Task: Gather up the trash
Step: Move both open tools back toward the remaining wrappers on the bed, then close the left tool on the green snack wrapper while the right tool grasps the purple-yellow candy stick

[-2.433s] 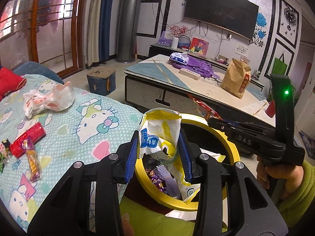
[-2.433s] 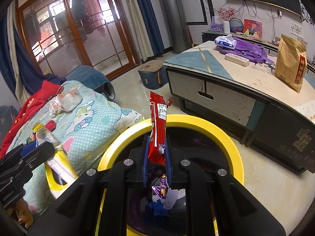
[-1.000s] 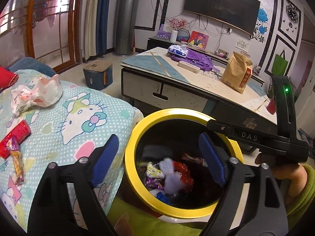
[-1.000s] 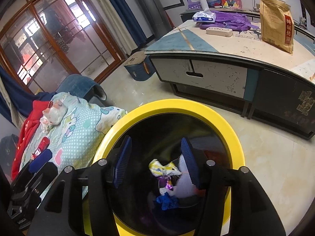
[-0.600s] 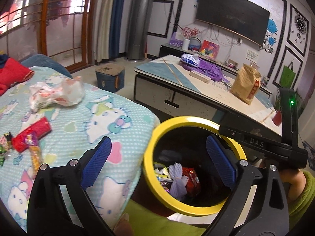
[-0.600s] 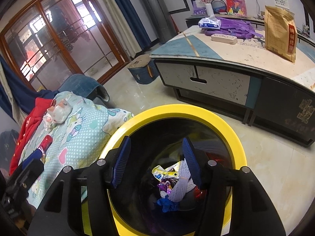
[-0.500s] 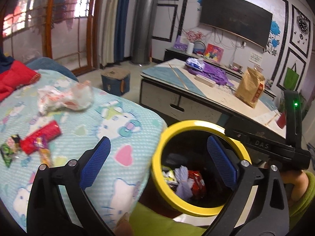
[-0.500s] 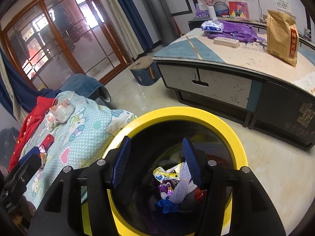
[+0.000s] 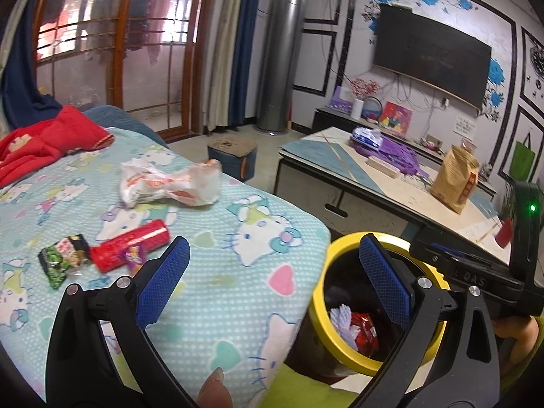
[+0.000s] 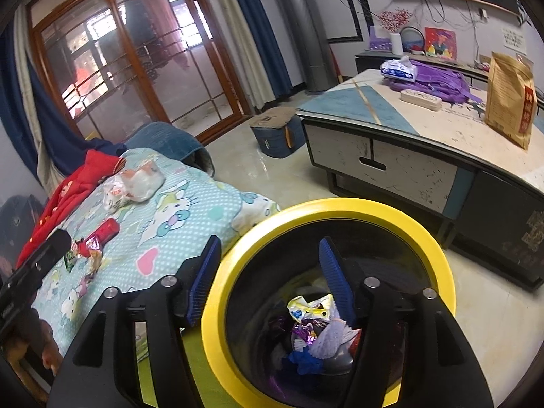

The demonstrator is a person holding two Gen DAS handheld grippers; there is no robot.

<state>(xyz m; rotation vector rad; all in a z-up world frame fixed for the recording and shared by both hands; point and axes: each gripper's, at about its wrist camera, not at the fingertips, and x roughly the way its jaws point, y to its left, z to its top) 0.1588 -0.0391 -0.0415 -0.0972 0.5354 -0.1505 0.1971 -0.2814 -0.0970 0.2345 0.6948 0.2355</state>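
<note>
1. Our left gripper (image 9: 268,272) hangs with its jaws spread as wide as they go and nothing between them; the blue pads (image 9: 163,278) frame the near edge of the bed (image 9: 217,272) on the left and the bin on the right.
2. Our right gripper (image 10: 268,275) has just been opening its jaws further; they stand apart and hold nothing. The left pad sits outside the yellow rim, the right pad over the bin's mouth.
3. The yellow-rimmed bin (image 10: 431,238) stands on the floor, just right of the bed and near the low worktop (image 10: 425,125). Inside lie crumpled wrappers (image 10: 309,309): a yellow-and-white one, purple foil, something blue, and a red packet (image 9: 365,329).
4. More trash lies on the bed's cartoon-cat cover: a crumpled white plastic bag (image 9: 170,183) toward the far side, a red packet (image 9: 132,244) nearer, a green-and-black wrapper (image 9: 63,258) to its left, and a small purple wrapper (image 9: 134,255) touching the red packet.
5. A red garment (image 9: 44,139) is bunched at the bed's far left.
6. On the worktop rest a brown paper bag (image 10: 510,102), a purple bag (image 10: 438,81) and a white power strip (image 10: 421,98).
7. A blue box (image 10: 275,132) sits on the floor beyond the bed.
</note>
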